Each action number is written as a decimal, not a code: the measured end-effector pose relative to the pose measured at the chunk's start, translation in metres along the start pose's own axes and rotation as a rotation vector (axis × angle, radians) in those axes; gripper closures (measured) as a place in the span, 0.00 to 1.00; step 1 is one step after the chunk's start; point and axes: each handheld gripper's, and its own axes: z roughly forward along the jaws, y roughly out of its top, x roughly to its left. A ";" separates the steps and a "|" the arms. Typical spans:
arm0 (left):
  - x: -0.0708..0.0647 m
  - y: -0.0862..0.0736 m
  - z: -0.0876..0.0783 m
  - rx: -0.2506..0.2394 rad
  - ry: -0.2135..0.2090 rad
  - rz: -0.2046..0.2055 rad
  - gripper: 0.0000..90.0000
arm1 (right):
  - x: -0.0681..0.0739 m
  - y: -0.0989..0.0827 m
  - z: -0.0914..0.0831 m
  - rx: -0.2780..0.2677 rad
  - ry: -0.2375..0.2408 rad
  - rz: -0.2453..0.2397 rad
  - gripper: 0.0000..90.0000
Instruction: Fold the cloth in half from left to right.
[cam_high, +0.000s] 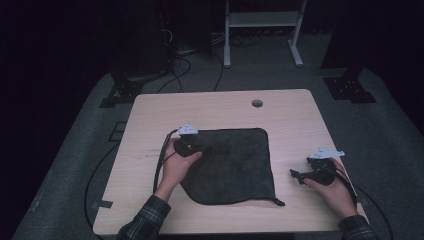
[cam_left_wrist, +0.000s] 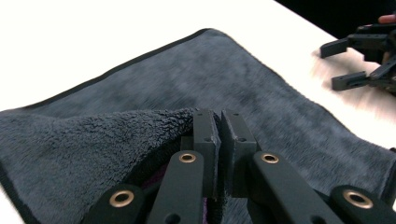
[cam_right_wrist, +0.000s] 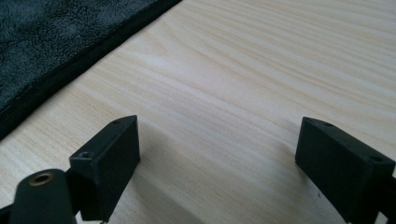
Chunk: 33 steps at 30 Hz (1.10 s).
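Jaws of left gripper (cam_left_wrist: 219, 140) pinched on fleecy dark towel (cam_left_wrist: 224, 84) fold; right gripper (cam_right_wrist: 217, 158) wide apart over pale woodgrain table (cam_right_wrist: 261, 70).

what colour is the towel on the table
Dark grey towel with a black edge, clearest in the left gripper view.

We see a dim room: grey floor (cam_high: 70, 150) around the table (cam_high: 220, 107), white frame (cam_high: 262, 30) and cables (cam_high: 187, 60) behind it.

A fluffy dark cloth towel (cam_left_wrist: 280, 107) lies on a smooth, pale wood-grain table (cam_right_wrist: 261, 70).
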 end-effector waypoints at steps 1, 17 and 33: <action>-0.002 0.002 0.003 0.001 -0.008 0.003 0.95 | 0.000 0.000 0.000 0.000 0.000 0.000 0.14; -0.027 0.028 0.056 0.005 -0.129 0.010 0.95 | 0.000 0.000 0.000 0.000 0.000 0.001 0.14; -0.052 0.040 0.107 0.067 -0.207 0.037 0.95 | 0.000 0.000 0.000 0.001 0.000 0.000 0.14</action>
